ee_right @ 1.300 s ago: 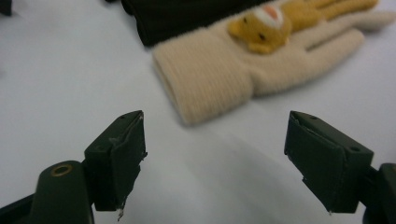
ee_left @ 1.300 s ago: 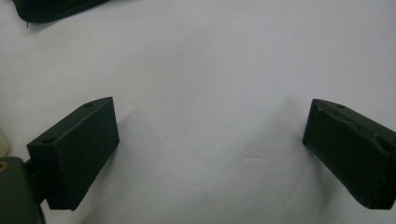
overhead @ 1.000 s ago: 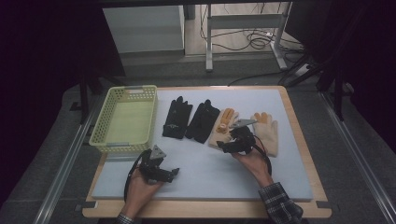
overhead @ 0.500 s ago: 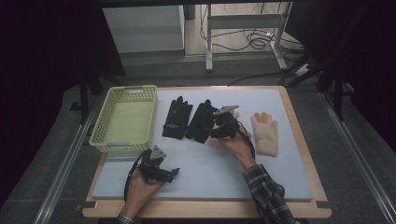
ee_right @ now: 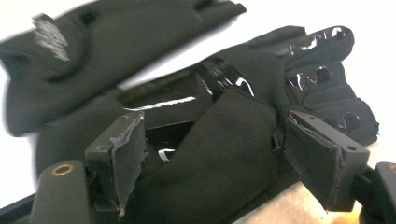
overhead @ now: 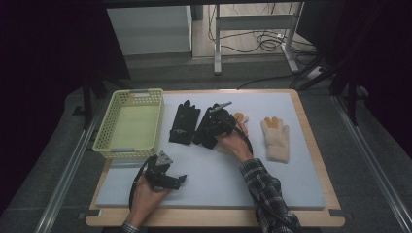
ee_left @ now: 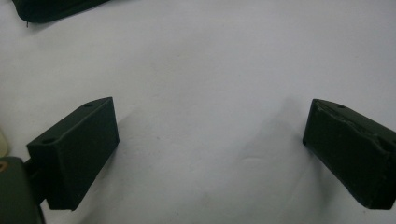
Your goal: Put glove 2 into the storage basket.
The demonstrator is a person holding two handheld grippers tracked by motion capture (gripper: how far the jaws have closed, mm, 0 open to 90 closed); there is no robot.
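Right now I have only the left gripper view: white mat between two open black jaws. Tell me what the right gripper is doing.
Observer: The right gripper is down on a black fabric glove with glossy patches. A raised fold of the glove fills the gap between its jaws. I cannot tell how tightly it grips.
Operator: List what lies next to that glove.
Observer: A second black glove lies flat just to its left, and a cream knitted glove lies to its right.
Operator: Point me to a container.
Observer: A pale yellow plastic mesh basket sits at the mat's left edge, beyond your left gripper. It looks empty.
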